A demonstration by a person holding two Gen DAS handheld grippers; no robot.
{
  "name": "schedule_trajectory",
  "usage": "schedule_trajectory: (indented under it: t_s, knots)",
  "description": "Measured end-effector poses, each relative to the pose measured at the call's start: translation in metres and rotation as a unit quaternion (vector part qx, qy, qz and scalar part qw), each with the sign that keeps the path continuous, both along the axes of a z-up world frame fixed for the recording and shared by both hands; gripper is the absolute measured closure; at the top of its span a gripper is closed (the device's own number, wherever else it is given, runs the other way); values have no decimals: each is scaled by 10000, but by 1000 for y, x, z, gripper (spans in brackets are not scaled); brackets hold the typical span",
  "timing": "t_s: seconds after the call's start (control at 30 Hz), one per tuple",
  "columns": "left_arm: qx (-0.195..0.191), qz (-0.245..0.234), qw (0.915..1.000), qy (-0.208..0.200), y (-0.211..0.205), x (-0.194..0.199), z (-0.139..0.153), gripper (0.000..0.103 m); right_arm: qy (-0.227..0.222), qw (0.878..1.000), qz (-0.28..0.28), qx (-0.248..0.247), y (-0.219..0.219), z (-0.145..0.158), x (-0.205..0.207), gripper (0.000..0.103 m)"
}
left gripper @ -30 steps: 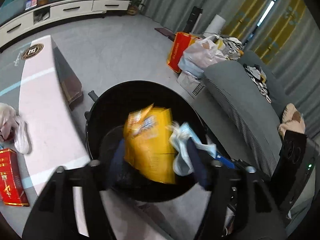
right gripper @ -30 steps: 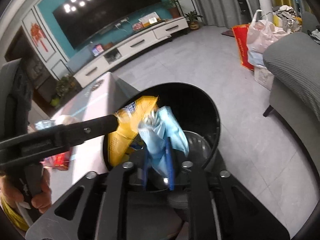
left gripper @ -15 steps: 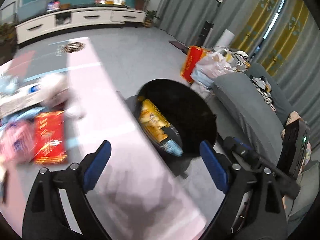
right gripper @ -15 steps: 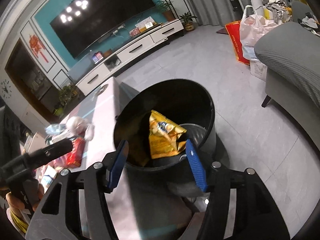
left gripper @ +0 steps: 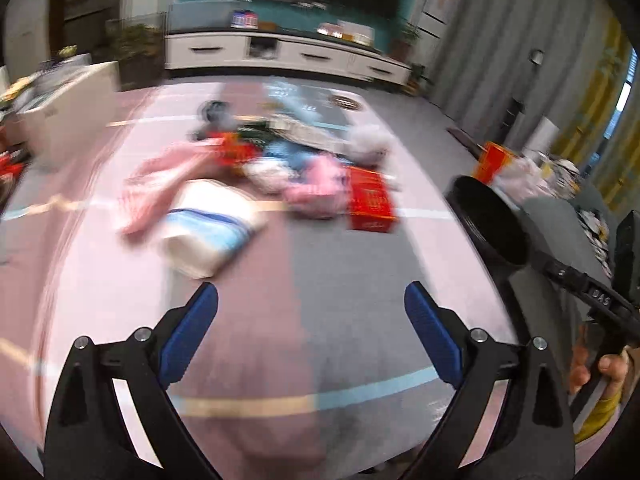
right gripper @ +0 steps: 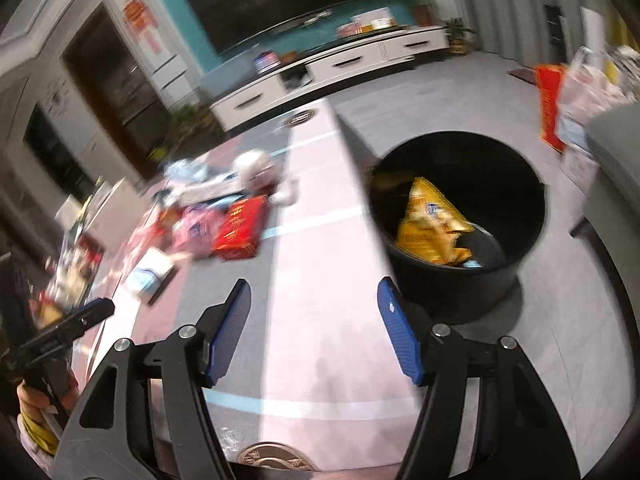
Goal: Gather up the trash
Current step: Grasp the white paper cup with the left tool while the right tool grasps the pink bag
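A black round bin (right gripper: 516, 264) stands on the floor right of the low table; a yellow snack bag (right gripper: 432, 224) and a bit of blue trash lie inside it. The bin's rim also shows in the left wrist view (left gripper: 490, 220). My left gripper (left gripper: 312, 320) is open and empty above the pink and grey table top (left gripper: 340, 280), facing a blurred pile of trash: a red box (left gripper: 370, 200), pink wrappers (left gripper: 316, 184) and a white and blue pack (left gripper: 208, 232). My right gripper (right gripper: 314, 320) is open and empty over the table's edge, left of the bin.
A grey sofa (left gripper: 560, 220) stands right of the bin. A red bag (right gripper: 550, 100) and white plastic bags sit on the floor beyond it. A white TV cabinet (left gripper: 280, 52) lines the far wall. A white box (left gripper: 64, 116) is at the table's left.
Both grippers opened and dropped the yellow bag and blue trash into the bin. Both then swung left, away from the bin and over the table; the left now faces the trash pile.
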State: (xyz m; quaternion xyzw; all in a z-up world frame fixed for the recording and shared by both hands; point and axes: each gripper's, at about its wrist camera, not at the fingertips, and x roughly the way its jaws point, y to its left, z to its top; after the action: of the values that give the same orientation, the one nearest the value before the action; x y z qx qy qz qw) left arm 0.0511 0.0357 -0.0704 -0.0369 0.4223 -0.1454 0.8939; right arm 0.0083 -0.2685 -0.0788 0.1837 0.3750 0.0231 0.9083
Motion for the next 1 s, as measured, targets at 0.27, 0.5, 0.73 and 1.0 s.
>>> schedule_trajectory:
  t_s: [0.27, 0.5, 0.73, 1.0]
  knots:
    - [-140, 603, 9981, 14, 69, -20, -12, 7, 292, 9965, 762, -176, 70, -8, 26, 38]
    - [-366, 621, 9973, 170, 82, -6, -29, 7, 431, 9920, 1110, -417, 104, -16, 46, 38]
    - [-562, 487, 9967, 333, 77, 37, -46, 7, 413, 9915, 1133, -495, 110, -18, 76, 38]
    - [-366, 383, 9979, 365, 61, 85, -58, 7, 173, 9884, 1356, -657, 135, -17, 131, 38]
